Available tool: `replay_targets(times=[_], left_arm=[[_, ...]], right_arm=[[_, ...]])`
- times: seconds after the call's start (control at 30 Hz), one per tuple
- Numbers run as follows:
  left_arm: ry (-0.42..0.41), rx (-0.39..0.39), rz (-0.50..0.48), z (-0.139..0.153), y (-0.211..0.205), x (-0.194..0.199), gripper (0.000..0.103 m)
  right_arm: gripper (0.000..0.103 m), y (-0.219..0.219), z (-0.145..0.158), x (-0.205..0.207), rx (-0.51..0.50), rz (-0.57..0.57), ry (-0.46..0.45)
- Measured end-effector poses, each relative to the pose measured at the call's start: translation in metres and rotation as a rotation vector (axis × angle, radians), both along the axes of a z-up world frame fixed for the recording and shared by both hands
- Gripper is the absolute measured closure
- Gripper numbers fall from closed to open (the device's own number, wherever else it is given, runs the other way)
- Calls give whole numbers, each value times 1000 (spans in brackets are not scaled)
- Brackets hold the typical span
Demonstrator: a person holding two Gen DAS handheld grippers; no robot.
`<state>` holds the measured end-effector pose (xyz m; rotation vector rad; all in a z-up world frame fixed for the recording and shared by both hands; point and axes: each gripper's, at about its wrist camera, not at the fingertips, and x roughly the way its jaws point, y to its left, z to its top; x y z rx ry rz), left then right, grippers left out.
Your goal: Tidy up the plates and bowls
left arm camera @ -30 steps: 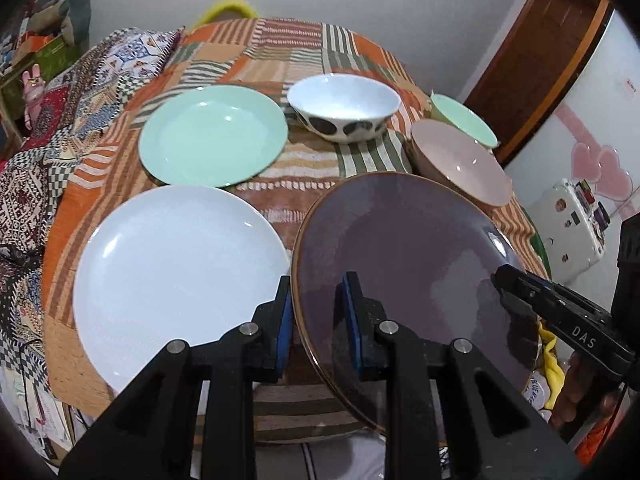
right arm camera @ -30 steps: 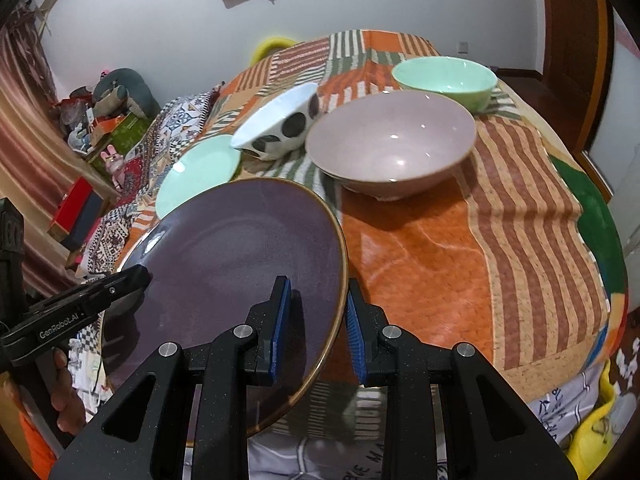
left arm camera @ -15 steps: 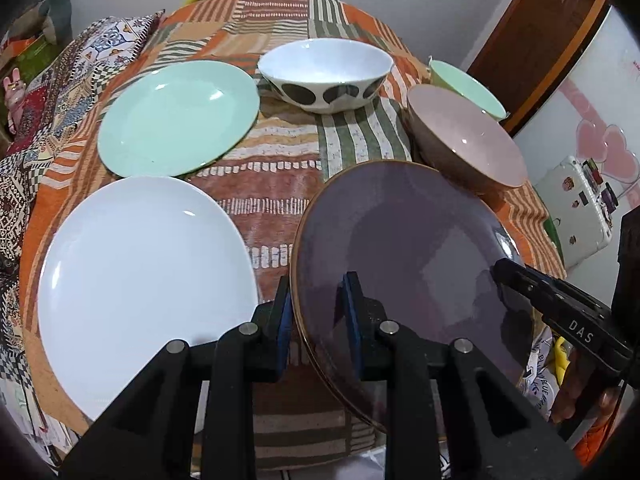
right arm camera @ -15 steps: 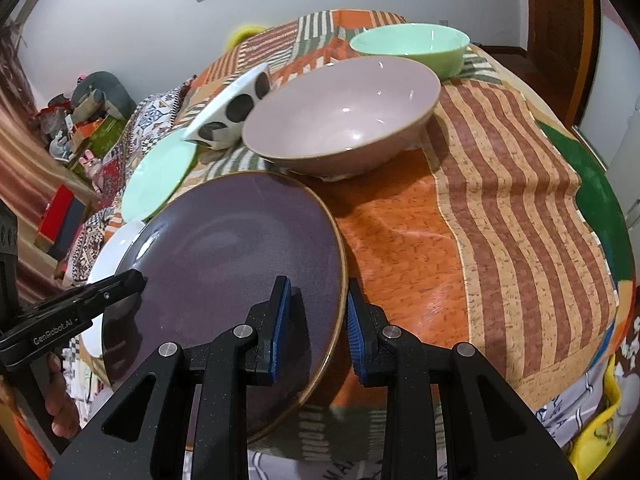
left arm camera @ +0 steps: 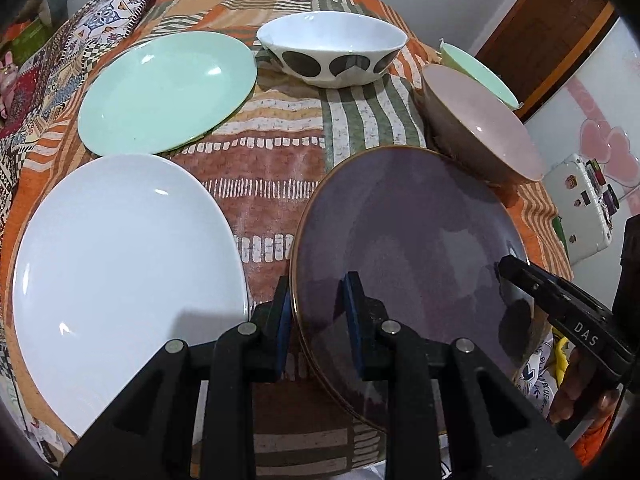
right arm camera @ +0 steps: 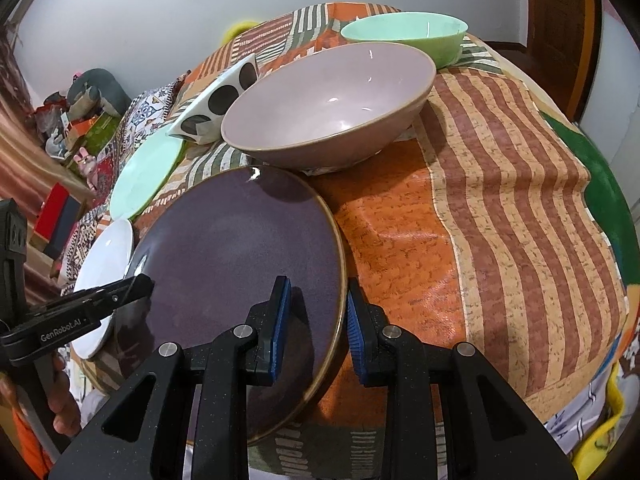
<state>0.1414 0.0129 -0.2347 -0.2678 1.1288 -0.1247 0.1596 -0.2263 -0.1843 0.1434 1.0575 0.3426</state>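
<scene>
A dark purple plate with a gold rim hangs low over the patterned tablecloth, just in front of the pink bowl. My left gripper is shut on its left rim. My right gripper is shut on the opposite rim of the purple plate. Each gripper shows in the other view, the right gripper and the left gripper. I cannot tell whether the plate touches the cloth. A white plate lies to its left and a mint plate behind that.
A white bowl with dark spots stands at the back, and a mint bowl behind the pink bowl. Bare striped cloth spreads to the right. Clutter sits off the table's left; a wooden door stands at the far right.
Both grippers have sunk with the purple plate, bringing it lower over the table and closer to the pink bowl. The grips on its rim are unchanged.
</scene>
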Motion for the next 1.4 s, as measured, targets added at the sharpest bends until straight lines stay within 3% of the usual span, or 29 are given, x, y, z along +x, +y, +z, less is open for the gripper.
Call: replay_targets(times=[0.13, 0.27, 0.43, 0.57, 0.73, 0.9, 1.07, 1.2, 1.3, 1.4], left_arm=[[-4, 37, -6, 2, -3, -1, 78], [-74, 105, -22, 16, -8, -11, 78], [-92, 88, -3, 27, 0, -15, 78], [-126, 85, 16, 41, 8, -25, 78], [-198, 110, 48, 67, 19, -41, 76], [-277, 125, 101, 92, 37, -58, 62], [-335, 152, 166, 110, 64, -73, 56], [-352, 173, 227, 114, 90, -84, 48], [-343, 191, 265, 111, 109, -91, 46], [-314, 194, 304, 100, 129, -97, 44]], right_arm=[[76, 1, 0, 1, 2, 11, -1], [76, 3, 2, 0, -15, 29, -8], [72, -2, 6, -3, -5, 28, 3], [59, -9, 17, -9, -8, 6, -19], [59, -12, 38, -17, 4, -6, -71], [51, -1, 61, -23, 8, 12, -143], [49, 23, 81, -25, 13, 66, -213], [45, 45, 89, -26, 17, 120, -246], [38, 66, 90, -26, 19, 165, -264], [38, 87, 88, -25, 11, 213, -270]])
